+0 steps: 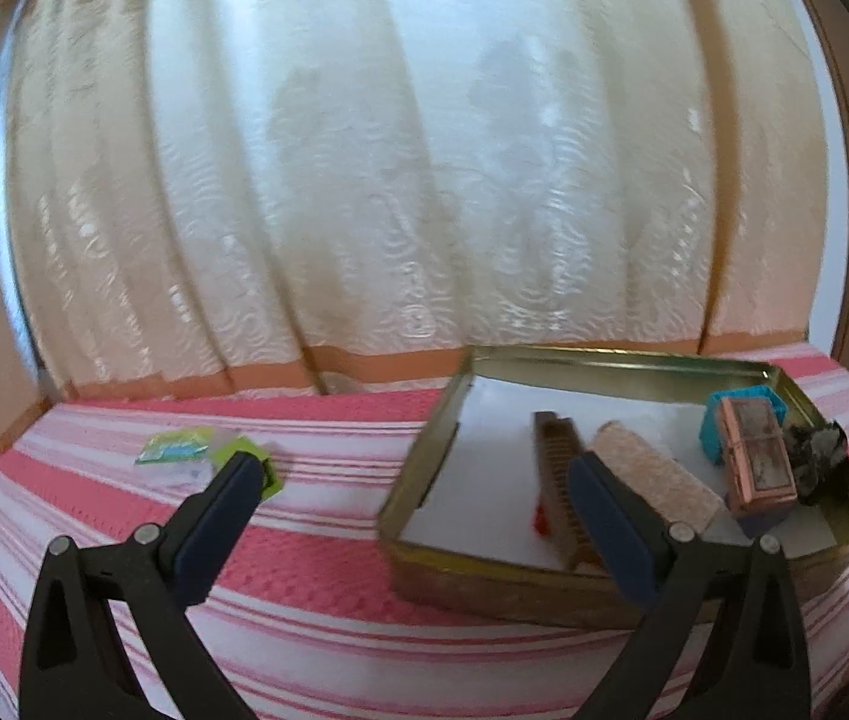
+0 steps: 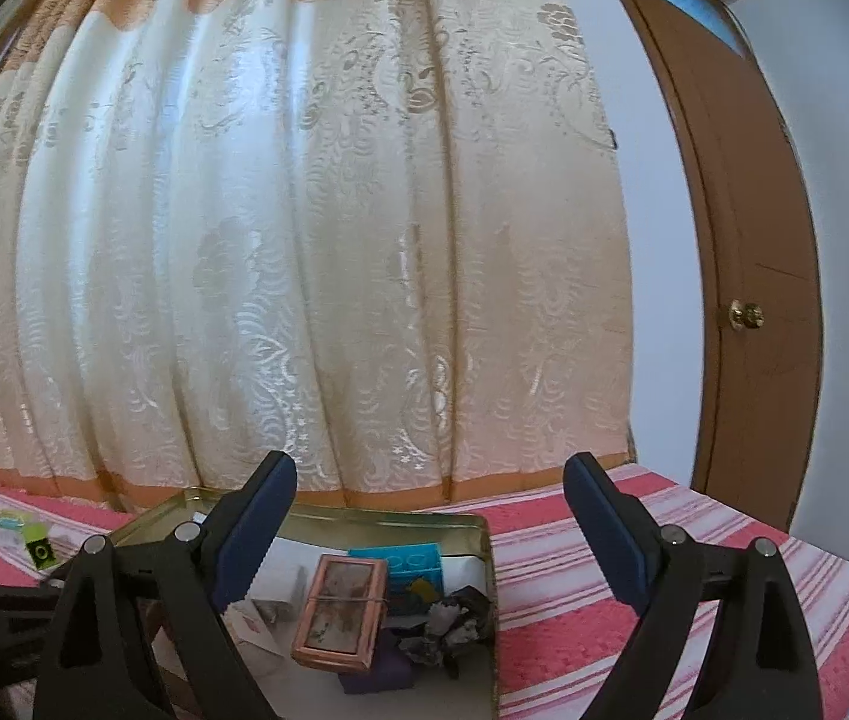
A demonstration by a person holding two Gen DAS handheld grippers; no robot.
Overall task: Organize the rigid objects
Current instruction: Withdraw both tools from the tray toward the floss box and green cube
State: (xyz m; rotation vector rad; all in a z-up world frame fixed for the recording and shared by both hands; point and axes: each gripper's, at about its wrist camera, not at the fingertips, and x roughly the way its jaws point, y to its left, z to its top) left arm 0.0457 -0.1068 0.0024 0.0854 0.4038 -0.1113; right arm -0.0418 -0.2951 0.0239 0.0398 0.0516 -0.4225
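Note:
A gold metal tin (image 1: 431, 468) stands on the pink striped cloth, right of centre in the left wrist view. In it lie a wooden brush (image 1: 556, 474), a beige pad (image 1: 658, 474), a copper-framed box (image 1: 755, 459), a teal block (image 1: 715, 426) and a dark crumpled thing (image 1: 817, 459). My left gripper (image 1: 418, 480) is open and empty, just above the tin's near left corner. My right gripper (image 2: 430, 504) is open and empty above the tin (image 2: 487, 540), over the copper-framed box (image 2: 340, 615) and teal block (image 2: 400, 561).
A green and yellow packet (image 1: 175, 447) and a lime green item (image 1: 271, 474) lie on the cloth left of the tin; the lime item also shows in the right wrist view (image 2: 40, 546). A patterned curtain (image 1: 394, 180) hangs behind. A brown door (image 2: 742, 276) stands at the right.

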